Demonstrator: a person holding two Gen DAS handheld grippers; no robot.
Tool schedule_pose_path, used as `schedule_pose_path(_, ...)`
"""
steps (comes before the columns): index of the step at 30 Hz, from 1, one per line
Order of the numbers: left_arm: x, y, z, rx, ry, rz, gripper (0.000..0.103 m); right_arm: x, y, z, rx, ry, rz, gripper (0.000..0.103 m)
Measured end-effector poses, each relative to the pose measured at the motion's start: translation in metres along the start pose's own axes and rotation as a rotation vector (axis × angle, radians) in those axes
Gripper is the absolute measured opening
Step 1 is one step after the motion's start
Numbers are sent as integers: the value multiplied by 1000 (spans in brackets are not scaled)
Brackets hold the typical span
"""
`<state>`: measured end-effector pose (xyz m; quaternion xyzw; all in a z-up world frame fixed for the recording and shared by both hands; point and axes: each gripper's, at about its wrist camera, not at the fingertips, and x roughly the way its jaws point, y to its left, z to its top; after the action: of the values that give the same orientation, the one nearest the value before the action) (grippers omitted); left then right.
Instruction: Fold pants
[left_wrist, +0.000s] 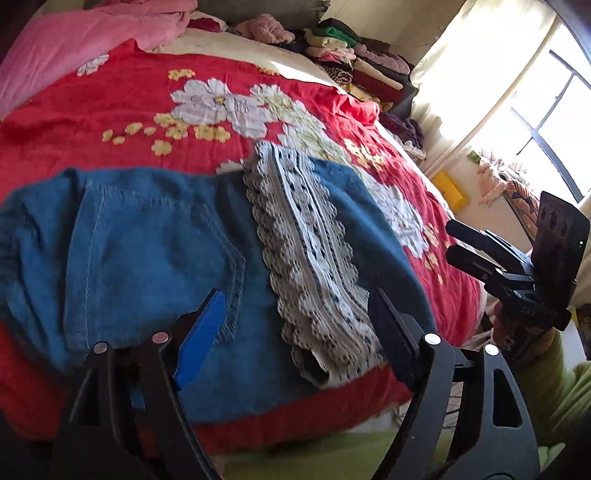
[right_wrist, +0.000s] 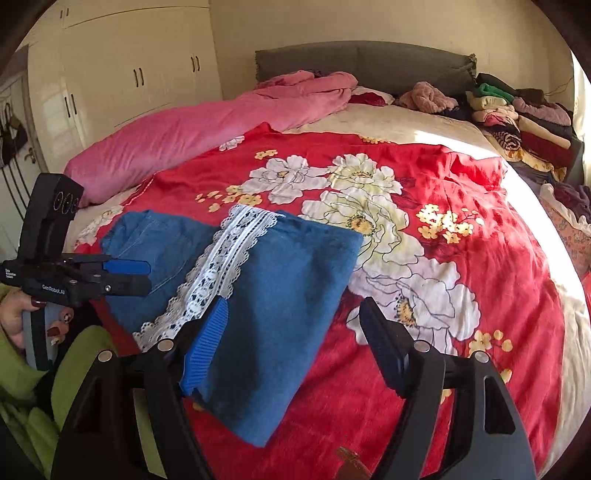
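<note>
Blue denim pants (left_wrist: 147, 243) with a white lace hem strip (left_wrist: 306, 254) lie folded on the red floral bedspread (left_wrist: 184, 107), near the bed's front edge. They also show in the right wrist view (right_wrist: 288, 280), with the lace (right_wrist: 218, 273) across them. My left gripper (left_wrist: 295, 306) is open and empty, hovering just above the pants; it also shows in the right wrist view (right_wrist: 147, 275). My right gripper (right_wrist: 291, 317) is open and empty above the pants' right part; from the left wrist view it (left_wrist: 448, 240) is off the bed's right side.
A pink quilt (right_wrist: 207, 125) lies along the bed's left side. Stacks of folded clothes (right_wrist: 517, 118) sit at the far right by the grey headboard (right_wrist: 369, 59). White wardrobes (right_wrist: 122, 66) stand to the left, a bright window (left_wrist: 546, 122) to the right.
</note>
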<state>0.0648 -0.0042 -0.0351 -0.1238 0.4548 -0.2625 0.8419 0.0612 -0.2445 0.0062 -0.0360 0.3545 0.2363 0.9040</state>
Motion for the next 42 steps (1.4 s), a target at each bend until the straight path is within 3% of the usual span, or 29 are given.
schedule_pose_path(3, 1, -1, -13, -65, 32, -53, 72, -2, 3, -11, 0, 13, -3, 73)
schedule_pose_path(9, 28, -4, -23, -179, 109, -91, 69, -7, -4, -22, 41, 9, -9, 73)
schedule_pose_path(10, 35, -6, -23, -184, 112, -100, 64, -7, -4, -23, 38, 12, -14, 73)
schedule_pose_path(14, 40, -12, -21, -162, 102, -75, 13, -6, 1, -27, 13, 25, -39, 73)
schedule_pose_path(15, 35, -13, -21, -150, 92, -68, 9, -6, 3, -27, 8, 26, -39, 73)
schedule_pose_path(21, 8, -19, -21, -48, 62, 24, 10, 3, 40, -20, -88, 33, 27, 72)
schedule_pose_path(24, 15, -16, -25, -23, 85, 76, 20, 19, 51, -21, -106, 81, 42, 67)
schedule_pose_path(26, 20, -10, -29, -38, 104, 71, 27, 31, 51, -26, -106, 124, 39, 61)
schedule_pose_path(30, 21, -11, -30, -10, 98, 83, 31, 48, 37, -44, -63, 219, -1, 57)
schedule_pose_path(42, 10, -19, -29, 48, 56, 135, 45, 40, 27, -48, -10, 216, 20, 58)
